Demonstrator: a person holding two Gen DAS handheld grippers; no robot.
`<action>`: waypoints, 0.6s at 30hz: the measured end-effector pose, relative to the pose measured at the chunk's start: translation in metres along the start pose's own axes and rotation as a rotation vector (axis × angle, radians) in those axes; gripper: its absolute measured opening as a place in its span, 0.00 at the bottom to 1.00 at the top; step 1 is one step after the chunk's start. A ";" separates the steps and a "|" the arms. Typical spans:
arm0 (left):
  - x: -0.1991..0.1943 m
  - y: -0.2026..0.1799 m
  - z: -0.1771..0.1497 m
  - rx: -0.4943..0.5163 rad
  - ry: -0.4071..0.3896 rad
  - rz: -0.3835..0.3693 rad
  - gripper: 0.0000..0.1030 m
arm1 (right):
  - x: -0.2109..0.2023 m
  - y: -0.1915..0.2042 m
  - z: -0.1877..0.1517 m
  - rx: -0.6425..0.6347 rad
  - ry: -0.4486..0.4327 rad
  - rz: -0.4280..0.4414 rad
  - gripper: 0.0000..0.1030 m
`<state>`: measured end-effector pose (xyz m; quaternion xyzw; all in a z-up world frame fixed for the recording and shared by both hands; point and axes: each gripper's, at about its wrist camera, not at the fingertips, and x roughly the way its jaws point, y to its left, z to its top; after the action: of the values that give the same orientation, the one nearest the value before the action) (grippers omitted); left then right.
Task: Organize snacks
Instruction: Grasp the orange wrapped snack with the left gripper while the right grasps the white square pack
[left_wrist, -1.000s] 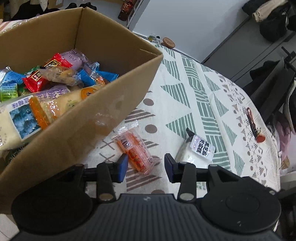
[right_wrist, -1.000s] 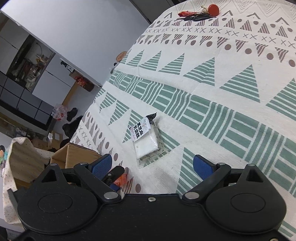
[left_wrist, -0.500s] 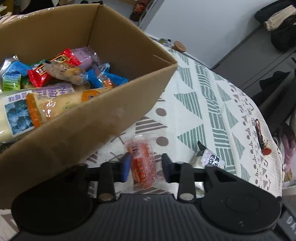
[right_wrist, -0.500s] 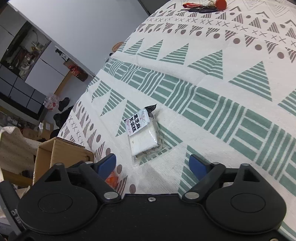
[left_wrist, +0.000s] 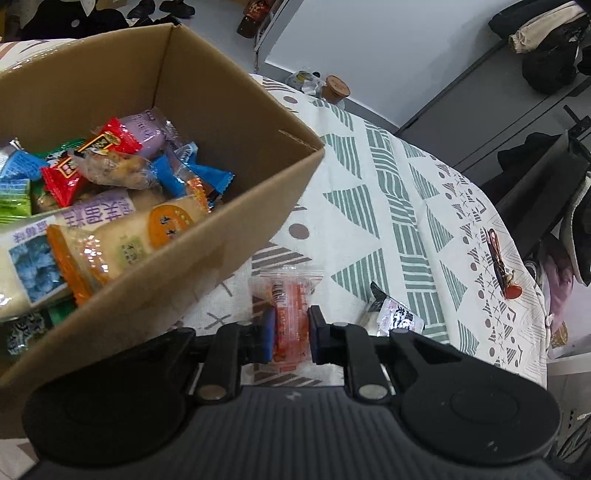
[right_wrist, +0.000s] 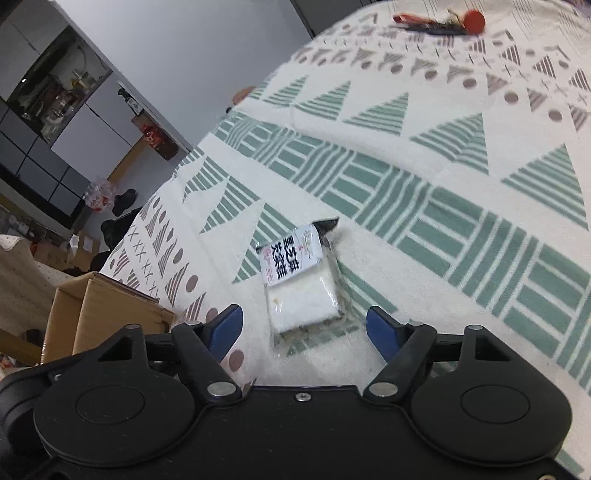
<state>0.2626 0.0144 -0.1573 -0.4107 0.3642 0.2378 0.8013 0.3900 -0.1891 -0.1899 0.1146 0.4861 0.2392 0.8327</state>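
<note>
Orange snack packet (left_wrist: 291, 325) clamped between the left gripper (left_wrist: 291, 336) pads, just beside the cardboard box (left_wrist: 207, 266) of snacks, low over the patterned tablecloth (left_wrist: 369, 206). Right gripper (right_wrist: 304, 326) spread wide, empty, straddling the white sesame-cake packet (right_wrist: 301, 284) lying flat on the cloth. Risks: slick film could slide out during the lift; the packet's loose end may catch the box rim.

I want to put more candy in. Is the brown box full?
Not full. In the cardboard box, the snacks lie low on the bottom, and bare cardboard wall shows well above them up to the rim.
</note>
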 end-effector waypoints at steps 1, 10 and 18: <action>-0.002 0.000 0.001 -0.001 0.001 0.003 0.17 | 0.001 0.000 0.000 -0.004 -0.004 -0.007 0.71; -0.021 0.002 -0.008 0.026 0.019 -0.030 0.17 | -0.005 -0.011 -0.010 0.019 0.026 -0.007 0.10; -0.048 0.002 -0.016 0.049 0.018 -0.051 0.17 | -0.039 -0.009 -0.028 0.020 0.014 -0.011 0.06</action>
<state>0.2252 -0.0016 -0.1267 -0.4023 0.3667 0.2047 0.8135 0.3519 -0.2180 -0.1781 0.1185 0.4951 0.2303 0.8294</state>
